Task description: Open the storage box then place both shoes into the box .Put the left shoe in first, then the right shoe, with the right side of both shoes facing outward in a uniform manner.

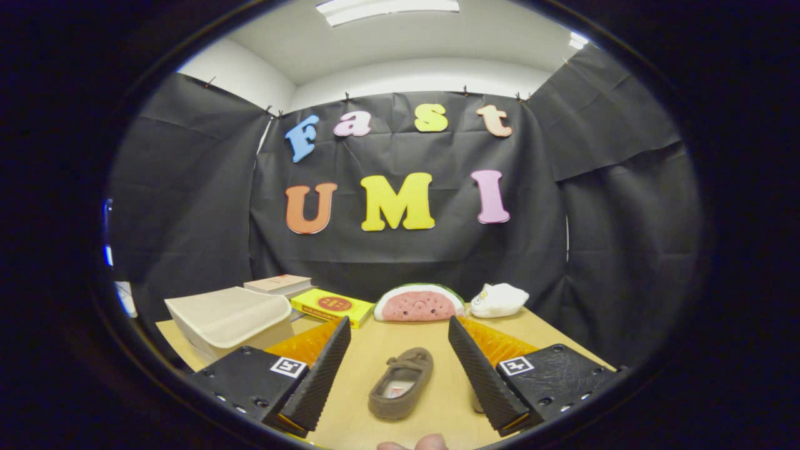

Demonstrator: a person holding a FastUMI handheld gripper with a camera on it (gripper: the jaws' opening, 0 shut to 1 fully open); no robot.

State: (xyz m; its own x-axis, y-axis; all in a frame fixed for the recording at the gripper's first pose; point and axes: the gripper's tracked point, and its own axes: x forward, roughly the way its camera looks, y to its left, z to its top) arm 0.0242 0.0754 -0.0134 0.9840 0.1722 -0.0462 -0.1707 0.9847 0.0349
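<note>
A small brown slip-on shoe (pixel 400 382) lies on the wooden table (pixel 437 340), sole down, its opening facing up, in line with the gap between my two fingers. My gripper (pixel 399 350) is open, the ribbed black fingers (pixel 325 372) spread wide either side of the shoe without touching it. A second shoe shows as a sliver (pixel 476 400) behind the right finger. The beige storage box (pixel 228 319) stands beyond the left finger with its lid closed.
Beyond the fingers sit a yellow book (pixel 331 306), a stack of books (pixel 278 284), a watermelon-slice plush (pixel 419 304) and a white plush (pixel 499 300) along the table's far edge. A person's fingertips (pixel 412 444) show just under the shoe.
</note>
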